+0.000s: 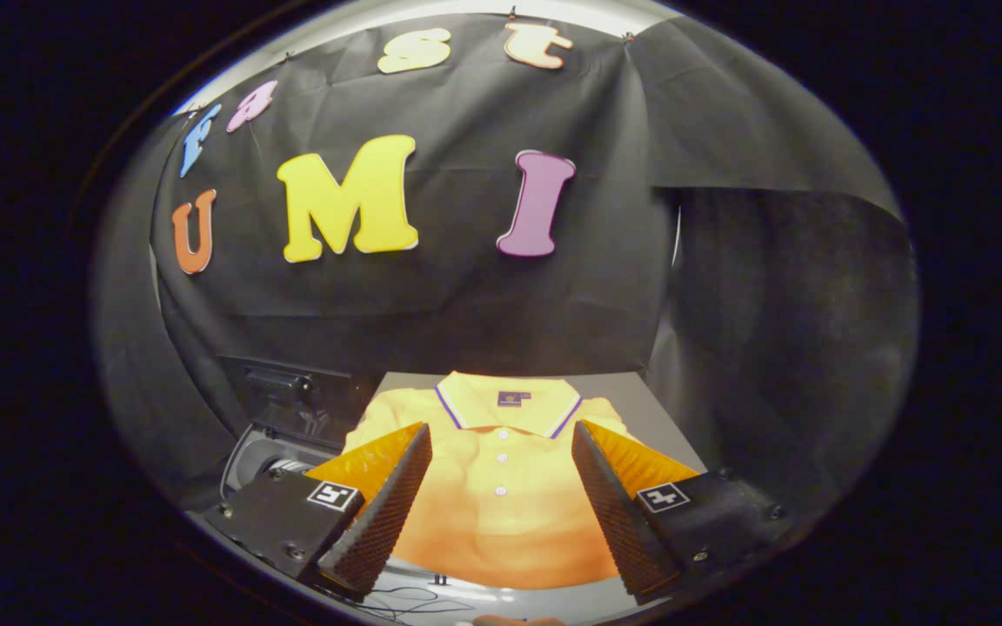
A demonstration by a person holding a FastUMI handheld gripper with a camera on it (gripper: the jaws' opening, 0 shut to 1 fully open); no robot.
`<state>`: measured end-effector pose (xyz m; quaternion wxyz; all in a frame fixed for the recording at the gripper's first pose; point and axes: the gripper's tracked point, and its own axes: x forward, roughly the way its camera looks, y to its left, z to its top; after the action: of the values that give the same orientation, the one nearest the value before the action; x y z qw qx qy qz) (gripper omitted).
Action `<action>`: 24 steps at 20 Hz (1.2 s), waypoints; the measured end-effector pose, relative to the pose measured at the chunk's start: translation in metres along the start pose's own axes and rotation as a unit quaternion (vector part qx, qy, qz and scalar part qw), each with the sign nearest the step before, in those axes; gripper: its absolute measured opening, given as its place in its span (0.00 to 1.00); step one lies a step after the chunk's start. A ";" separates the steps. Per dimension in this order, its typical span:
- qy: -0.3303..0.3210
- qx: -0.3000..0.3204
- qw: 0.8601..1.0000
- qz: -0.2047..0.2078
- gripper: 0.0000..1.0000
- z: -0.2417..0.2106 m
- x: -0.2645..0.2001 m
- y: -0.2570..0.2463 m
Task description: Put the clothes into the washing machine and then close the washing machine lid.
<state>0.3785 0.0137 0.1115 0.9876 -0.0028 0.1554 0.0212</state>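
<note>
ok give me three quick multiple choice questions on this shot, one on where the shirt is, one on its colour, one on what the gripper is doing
1. Where does the shirt lie?
A. inside the washing machine
B. flat on the table, between and beyond the fingers
C. hung on the wall

2. What colour is the shirt?
A. yellow
B. green
C. white

3. What state is the gripper in?
A. shut on the shirt
B. shut on nothing
C. open

Answers:
1 B, it is spread on the table, with the washing machine beside it.
2 A, yellow with a striped collar edge.
3 C, the fingers stand wide apart above the shirt.
</note>
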 end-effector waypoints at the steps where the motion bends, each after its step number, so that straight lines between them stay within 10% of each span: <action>1: 0.009 0.000 1.000 0.001 1.00 0.000 0.009 -0.001; 20: 0.166 0.007 0.986 -0.008 0.92 -0.067 0.065 -0.008; 24: 0.143 0.013 0.990 -0.006 0.69 -0.067 0.067 -0.013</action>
<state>0.4216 0.0024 0.0269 0.9552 0.0061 0.2956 0.0124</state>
